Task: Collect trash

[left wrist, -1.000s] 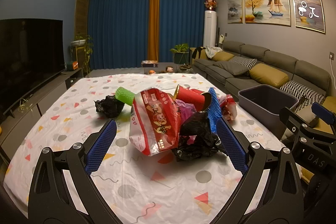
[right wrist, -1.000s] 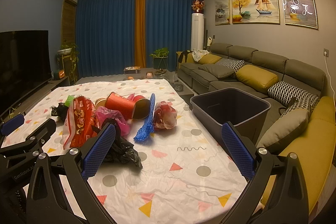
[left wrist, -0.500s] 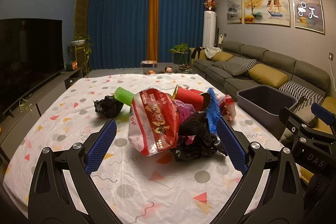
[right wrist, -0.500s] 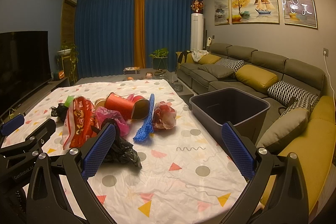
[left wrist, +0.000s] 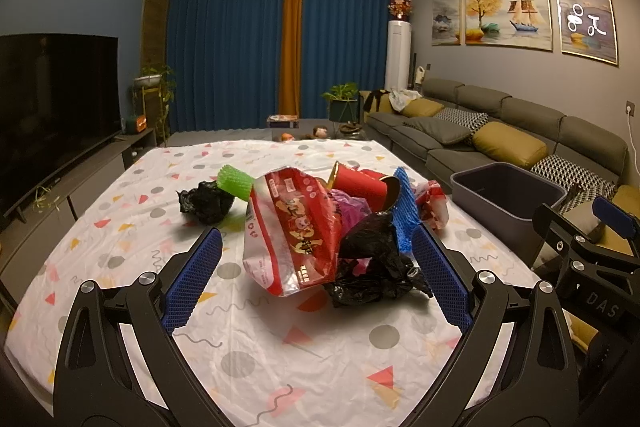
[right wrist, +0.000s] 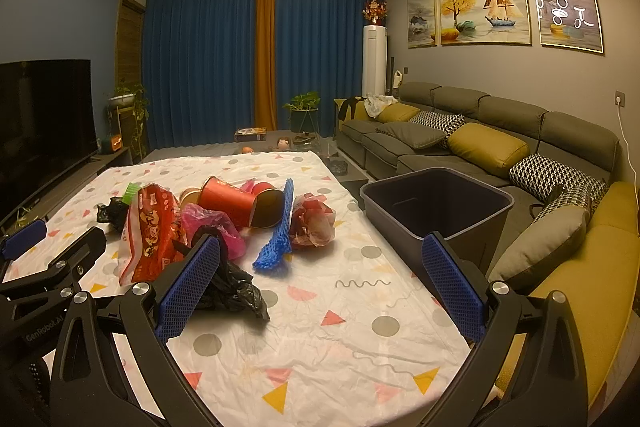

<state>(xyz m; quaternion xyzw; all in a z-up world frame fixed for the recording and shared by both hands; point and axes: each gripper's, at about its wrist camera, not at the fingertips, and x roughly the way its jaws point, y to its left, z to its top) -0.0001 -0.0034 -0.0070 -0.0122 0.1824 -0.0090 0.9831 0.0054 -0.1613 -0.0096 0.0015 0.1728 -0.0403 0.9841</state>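
With both the left hand-held gripper (left wrist: 316,277) and right hand-held gripper (right wrist: 320,285) spread wide and empty, the trash pile (left wrist: 332,219) is left heaped mid-counter (left wrist: 240,327) beside the grey bin (right wrist: 436,203), so limp bags could be snagged and neighbours dragged off.

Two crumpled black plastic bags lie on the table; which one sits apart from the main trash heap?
The smaller black bag, beside the green foam net. The larger black bag lies in the heap, against the red snack bag.
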